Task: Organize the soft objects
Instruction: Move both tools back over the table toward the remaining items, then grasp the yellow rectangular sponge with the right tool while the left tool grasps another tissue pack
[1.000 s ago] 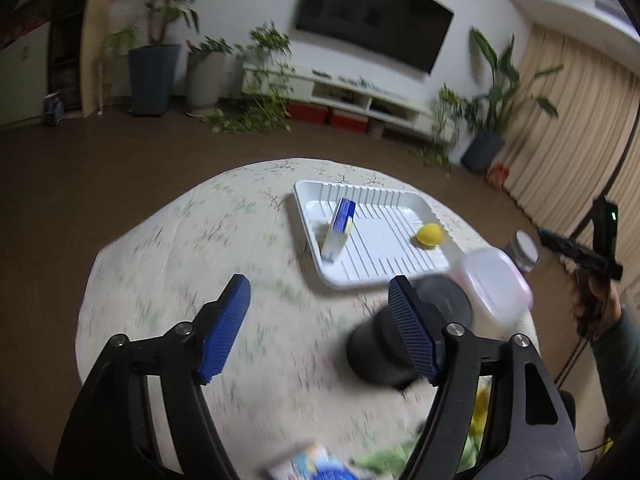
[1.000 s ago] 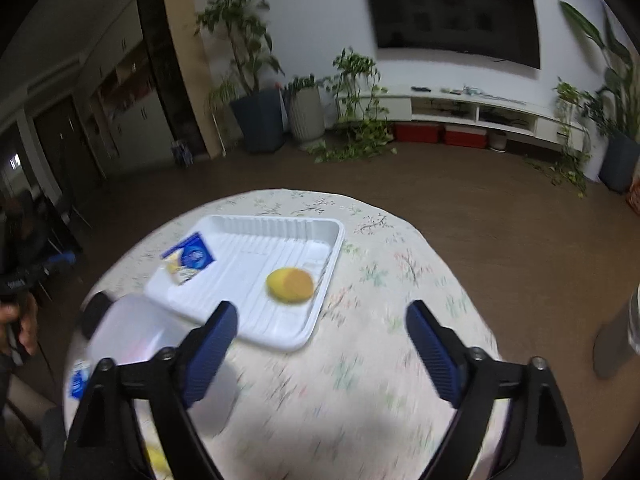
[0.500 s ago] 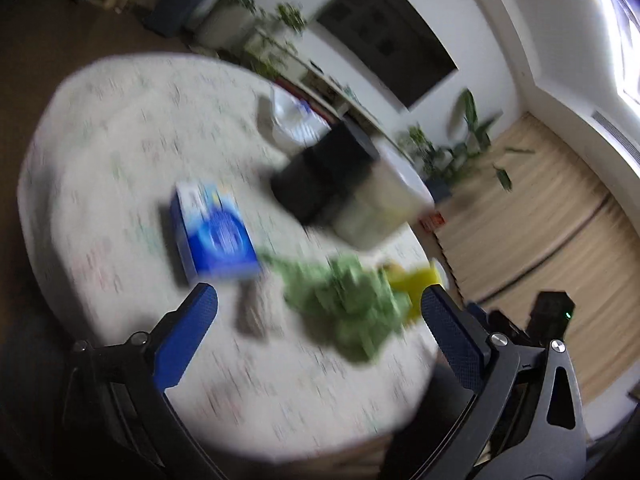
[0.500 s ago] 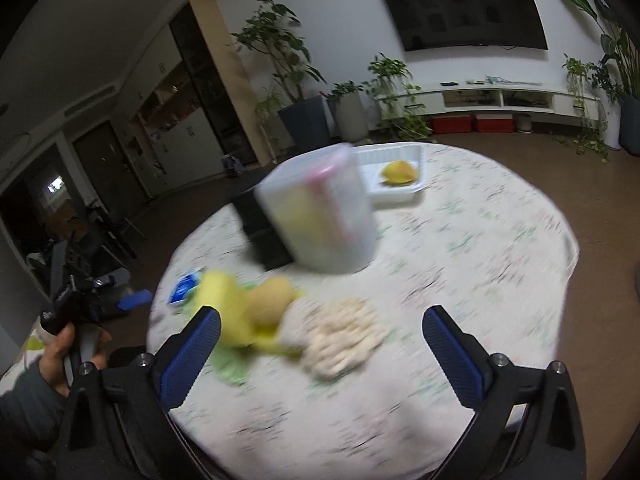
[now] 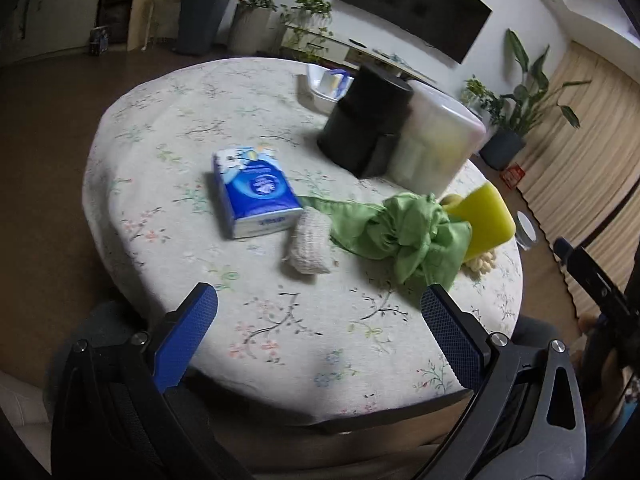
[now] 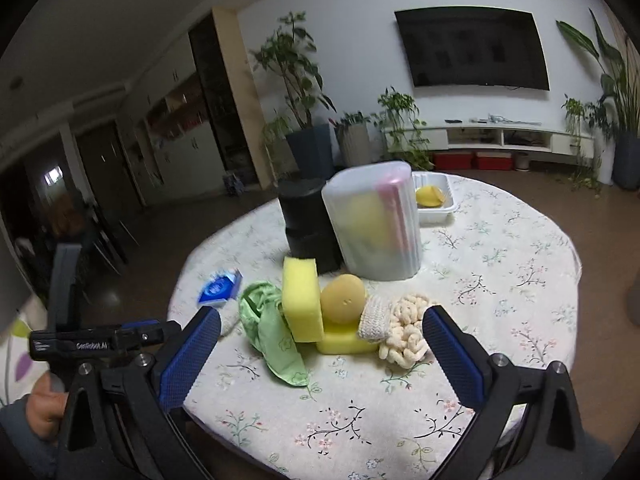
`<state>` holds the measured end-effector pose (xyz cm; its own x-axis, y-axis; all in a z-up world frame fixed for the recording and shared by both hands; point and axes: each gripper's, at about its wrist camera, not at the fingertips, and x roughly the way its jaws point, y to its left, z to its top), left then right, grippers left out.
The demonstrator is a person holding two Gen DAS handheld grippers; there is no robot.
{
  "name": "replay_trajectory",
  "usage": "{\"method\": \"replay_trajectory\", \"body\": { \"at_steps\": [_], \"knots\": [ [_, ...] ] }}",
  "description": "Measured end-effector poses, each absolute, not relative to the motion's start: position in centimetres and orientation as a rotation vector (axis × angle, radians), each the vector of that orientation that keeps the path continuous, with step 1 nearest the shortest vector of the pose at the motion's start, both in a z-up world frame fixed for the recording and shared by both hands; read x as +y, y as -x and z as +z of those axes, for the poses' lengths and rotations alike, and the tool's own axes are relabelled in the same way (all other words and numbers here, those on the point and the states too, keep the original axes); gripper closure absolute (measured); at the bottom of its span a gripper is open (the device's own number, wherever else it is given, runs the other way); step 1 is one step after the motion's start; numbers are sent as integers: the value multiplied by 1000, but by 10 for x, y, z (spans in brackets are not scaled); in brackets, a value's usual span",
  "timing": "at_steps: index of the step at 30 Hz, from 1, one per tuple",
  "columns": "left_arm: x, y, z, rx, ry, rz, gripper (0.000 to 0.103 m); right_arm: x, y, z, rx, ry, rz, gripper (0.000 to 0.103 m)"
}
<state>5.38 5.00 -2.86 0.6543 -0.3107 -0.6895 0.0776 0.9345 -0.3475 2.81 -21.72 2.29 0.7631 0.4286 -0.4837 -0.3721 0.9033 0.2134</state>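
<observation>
left wrist view shows your left tool (image 5: 318,334) spread wide with nothing between its blue pads, hanging over the near edge of the bench (image 5: 172,128); right wrist view shows your right tool (image 6: 322,354) equally wide and empty. the soft things lie in a cluster near the front of the bench: a green cloth (image 5: 404,228), a small white knitted piece (image 5: 310,246), yellow sponges (image 6: 302,300), a tan round sponge (image 6: 343,299) propped on them, and a cream chunky knit (image 6: 404,334). a blue tissue pack (image 5: 256,192) sits just beside the cloth. behind them stand a black cylinder (image 5: 366,120) and a frosted plastic container (image 6: 374,226), and a white tray (image 6: 434,200) holding a yellow item waits at the far side. you are probably lining up the first pick. choose one piece on the edge of the heap, such as the knitted piece or the cloth, and come down on its bulk, not a loose corner. close gently, since these squash, and lift straight so the neighbours touching it do not drag along.
</observation>
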Motion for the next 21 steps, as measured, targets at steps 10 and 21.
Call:
{"method": "replay_trajectory", "body": {
  "at_steps": [10, 21],
  "knots": [
    [78, -91, -24, 859, 268, -153, 0, -180, -60, 34, 630, -22, 422, 0],
    [61, -121, -32, 964, 229, -74, 0, -163, -92, 3, 784, -22, 436, 34]
  ]
}}
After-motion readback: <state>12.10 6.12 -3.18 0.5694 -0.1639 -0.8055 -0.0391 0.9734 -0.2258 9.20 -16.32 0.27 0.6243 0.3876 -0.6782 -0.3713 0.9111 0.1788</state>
